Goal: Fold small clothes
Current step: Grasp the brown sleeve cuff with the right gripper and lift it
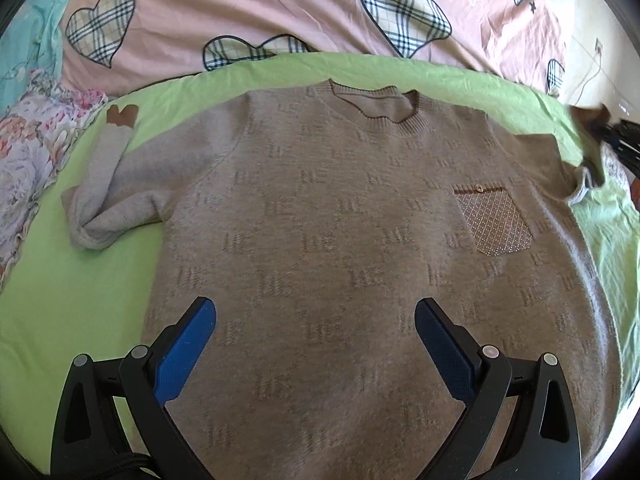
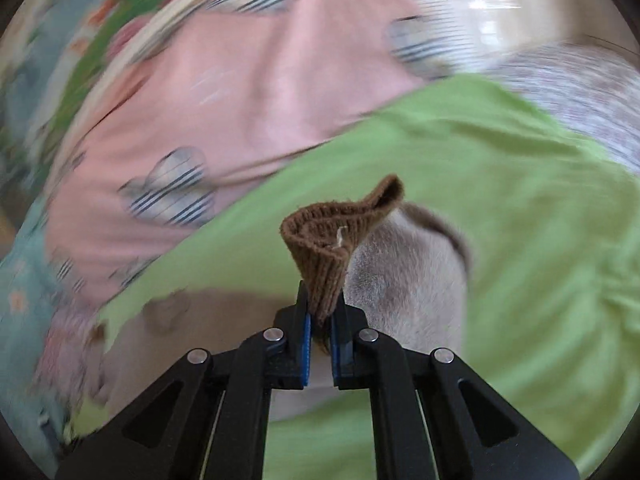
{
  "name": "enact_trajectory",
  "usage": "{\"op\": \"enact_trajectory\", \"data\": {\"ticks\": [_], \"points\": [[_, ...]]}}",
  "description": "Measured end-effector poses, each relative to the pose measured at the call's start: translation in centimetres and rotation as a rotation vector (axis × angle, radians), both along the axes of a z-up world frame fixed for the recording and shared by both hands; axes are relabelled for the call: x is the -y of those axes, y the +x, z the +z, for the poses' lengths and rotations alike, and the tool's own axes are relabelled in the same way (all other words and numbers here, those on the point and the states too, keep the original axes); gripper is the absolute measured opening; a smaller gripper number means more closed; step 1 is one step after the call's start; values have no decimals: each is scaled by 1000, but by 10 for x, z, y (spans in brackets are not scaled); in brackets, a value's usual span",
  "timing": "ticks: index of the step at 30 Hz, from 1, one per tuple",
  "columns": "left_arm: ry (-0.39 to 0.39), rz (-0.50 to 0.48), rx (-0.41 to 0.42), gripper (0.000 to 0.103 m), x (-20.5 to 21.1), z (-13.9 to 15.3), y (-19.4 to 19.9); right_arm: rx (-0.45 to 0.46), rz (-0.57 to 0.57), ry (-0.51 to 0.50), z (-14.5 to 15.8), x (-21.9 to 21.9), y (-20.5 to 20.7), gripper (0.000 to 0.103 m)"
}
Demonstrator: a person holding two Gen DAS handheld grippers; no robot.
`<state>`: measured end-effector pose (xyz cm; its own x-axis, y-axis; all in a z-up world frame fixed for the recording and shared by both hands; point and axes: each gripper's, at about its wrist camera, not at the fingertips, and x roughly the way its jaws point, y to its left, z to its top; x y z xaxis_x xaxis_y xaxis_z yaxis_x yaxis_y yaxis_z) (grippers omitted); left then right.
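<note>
A tan knitted sweater [image 1: 320, 224] lies flat, front up, on a green sheet [image 1: 72, 288], collar at the far side, a chest pocket [image 1: 496, 224] on the right. Its left sleeve [image 1: 108, 184] is bent back, brown cuff [image 1: 123, 116] pointing away. My left gripper [image 1: 315, 320] is open and empty above the sweater's lower body. My right gripper [image 2: 320, 312] is shut on the brown cuff [image 2: 332, 248] of the other sleeve and holds it lifted; it also shows at the right edge of the left wrist view [image 1: 600, 128]. The right wrist view is motion-blurred.
A pink quilt with plaid hearts [image 1: 280, 12] lies beyond the green sheet. A floral cloth [image 1: 28, 168] is bunched at the left. A pale floor with a cable [image 1: 596, 68] shows at the far right.
</note>
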<state>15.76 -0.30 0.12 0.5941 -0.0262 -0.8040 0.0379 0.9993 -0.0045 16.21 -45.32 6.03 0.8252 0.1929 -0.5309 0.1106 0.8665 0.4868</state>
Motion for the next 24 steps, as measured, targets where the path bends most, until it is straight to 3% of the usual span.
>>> {"op": "enact_trajectory", "data": {"ticks": [8, 15, 19, 24], "points": [[-83, 64, 5, 100, -40, 5, -10, -31, 405, 172, -25, -182, 53, 8], [-153, 94, -10, 100, -69, 3, -8, -127, 617, 246, -66, -323, 93, 8], [-200, 104, -30, 100, -81, -2, 1, -183, 658, 247, -95, -368, 103, 9], [-266, 104, -53, 100, -91, -7, 25, -262, 663, 248, -114, -381, 112, 12]]}}
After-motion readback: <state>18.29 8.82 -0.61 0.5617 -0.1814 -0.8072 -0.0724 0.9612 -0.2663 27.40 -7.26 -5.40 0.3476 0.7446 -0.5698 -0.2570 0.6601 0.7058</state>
